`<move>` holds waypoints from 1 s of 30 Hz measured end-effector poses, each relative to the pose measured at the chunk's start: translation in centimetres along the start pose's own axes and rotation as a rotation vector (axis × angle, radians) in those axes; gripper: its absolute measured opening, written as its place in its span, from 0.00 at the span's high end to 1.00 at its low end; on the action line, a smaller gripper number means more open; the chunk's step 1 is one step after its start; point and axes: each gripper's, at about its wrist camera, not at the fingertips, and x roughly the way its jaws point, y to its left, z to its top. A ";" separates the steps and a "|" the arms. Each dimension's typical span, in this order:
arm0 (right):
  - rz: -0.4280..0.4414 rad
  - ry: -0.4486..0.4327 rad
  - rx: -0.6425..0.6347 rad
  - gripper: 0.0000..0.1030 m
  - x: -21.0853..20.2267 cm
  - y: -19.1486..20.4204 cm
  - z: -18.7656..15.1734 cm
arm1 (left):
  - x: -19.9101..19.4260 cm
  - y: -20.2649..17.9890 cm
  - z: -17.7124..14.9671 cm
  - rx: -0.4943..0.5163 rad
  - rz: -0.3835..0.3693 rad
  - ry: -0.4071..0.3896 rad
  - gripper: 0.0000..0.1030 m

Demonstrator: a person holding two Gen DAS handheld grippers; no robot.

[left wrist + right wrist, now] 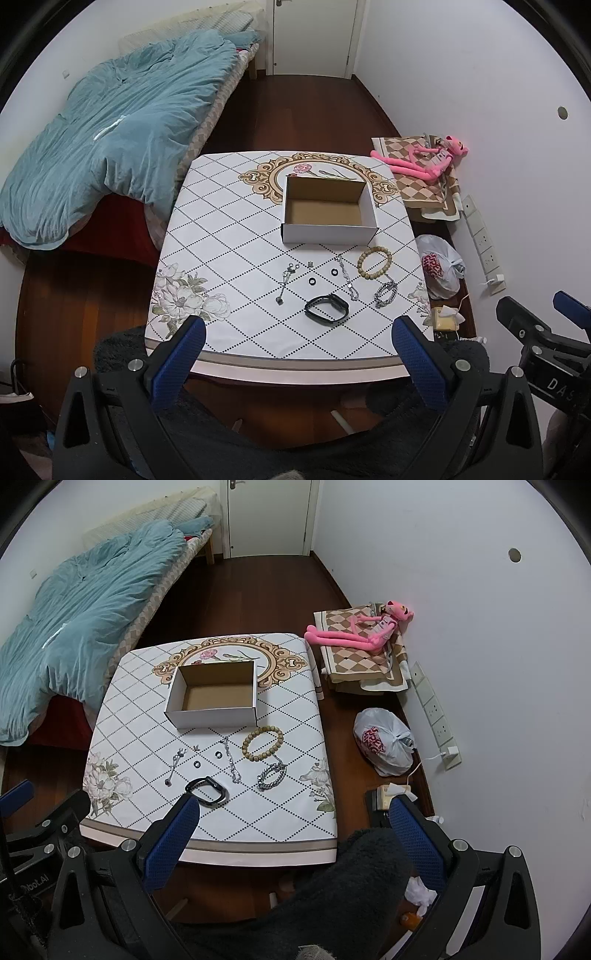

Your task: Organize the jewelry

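Both the left gripper (299, 354) and the right gripper (291, 834) hover wide apart and empty at the near table (229, 332) edge. Beyond them the black watch (327, 308) lies lengthwise left to right, while two thin chains (285, 282) (347, 277) run toward the open cardboard box (328, 230); a wooden bead bracelet (375, 262) sits just before the box's right corner. Partial lettering "DAS" marks the right gripper's body; the plastic bag (382, 742) print is unreadable.
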 end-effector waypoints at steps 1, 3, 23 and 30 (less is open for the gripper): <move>0.000 -0.001 0.001 0.00 0.0 0.0 0.0 | 0.0 0.0 0.0 -0.001 0.000 0.000 0.00; 0.000 -0.001 0.002 0.00 0.0 0.0 0.0 | 0.0 -0.1 0.0 -0.001 0.000 -0.001 0.00; -0.022 0.053 0.082 0.00 7.8 -1.6 0.7 | 8.9 1.2 1.5 0.002 0.050 0.058 0.00; -0.027 0.181 0.141 0.04 18.0 -2.2 -1.5 | 17.9 0.9 -0.2 0.040 0.037 0.213 0.01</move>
